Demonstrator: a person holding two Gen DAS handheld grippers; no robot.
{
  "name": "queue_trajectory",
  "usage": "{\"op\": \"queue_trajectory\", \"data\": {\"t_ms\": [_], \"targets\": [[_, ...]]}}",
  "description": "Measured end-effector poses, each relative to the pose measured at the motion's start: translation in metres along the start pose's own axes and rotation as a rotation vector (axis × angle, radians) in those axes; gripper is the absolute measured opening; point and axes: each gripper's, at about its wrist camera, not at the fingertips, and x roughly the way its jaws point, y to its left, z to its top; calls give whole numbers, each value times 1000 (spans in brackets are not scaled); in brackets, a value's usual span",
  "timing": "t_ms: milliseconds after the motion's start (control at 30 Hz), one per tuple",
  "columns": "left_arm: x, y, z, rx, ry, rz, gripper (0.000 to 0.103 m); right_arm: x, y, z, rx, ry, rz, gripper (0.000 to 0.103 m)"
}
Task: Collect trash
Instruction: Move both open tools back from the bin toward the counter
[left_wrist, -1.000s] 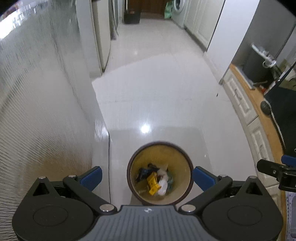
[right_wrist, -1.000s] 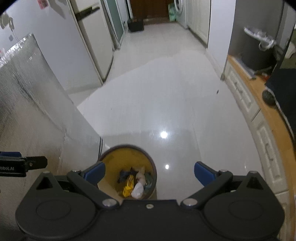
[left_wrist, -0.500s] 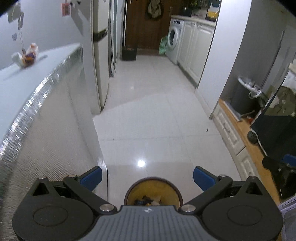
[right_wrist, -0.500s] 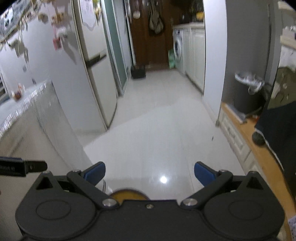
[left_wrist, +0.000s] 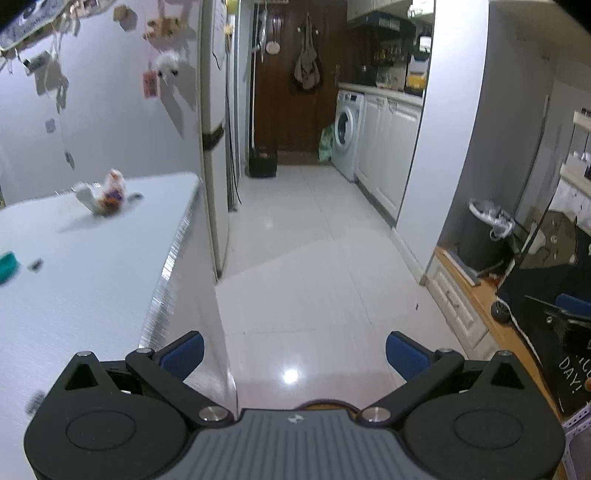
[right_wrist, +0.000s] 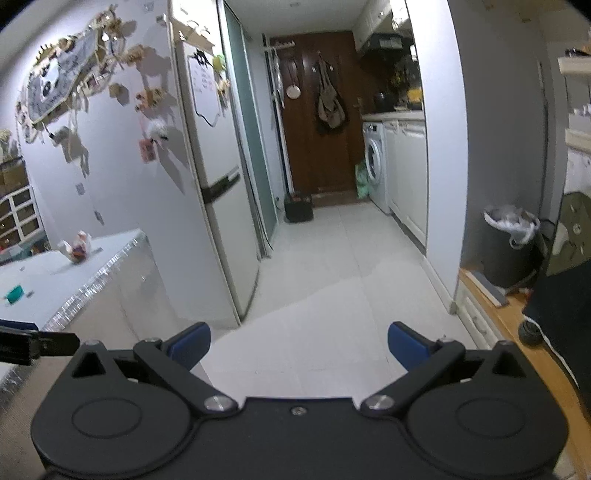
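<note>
My left gripper (left_wrist: 294, 354) is open and empty, raised beside the silver table (left_wrist: 92, 295). A crumpled white, orange and purple wrapper (left_wrist: 105, 195) lies far back on the tabletop. A teal scrap (left_wrist: 7, 263) and a small dark bit (left_wrist: 36, 264) lie at the table's left edge. Only a sliver of the round yellow bin (left_wrist: 325, 404) shows just under the left gripper. My right gripper (right_wrist: 298, 343) is open and empty over the floor, right of the table (right_wrist: 74, 273). It also sees the wrapper (right_wrist: 75, 248) and the teal scrap (right_wrist: 14, 294).
A tall fridge (right_wrist: 218, 206) stands behind the table. White tiled floor (right_wrist: 332, 280) runs to a washing machine (right_wrist: 375, 166) and a brown door. A dark bin with a white liner (right_wrist: 511, 243) and a low wooden-topped cabinet (right_wrist: 506, 325) stand at the right.
Both grippers have risen and tilted up from over the yellow bin. The bin with its trash has dropped out of sight, and the tabletop with its scraps has come into view.
</note>
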Motion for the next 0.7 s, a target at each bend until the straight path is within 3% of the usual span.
{"op": "queue_trajectory", "data": {"t_ms": [400, 700], "targets": [[-56, 61, 47, 51, -104, 108, 103, -9, 73, 54, -50, -112, 154, 103], [-71, 132, 79, 54, -148, 222, 103, 20, 131, 91, -60, -111, 254, 103]]}}
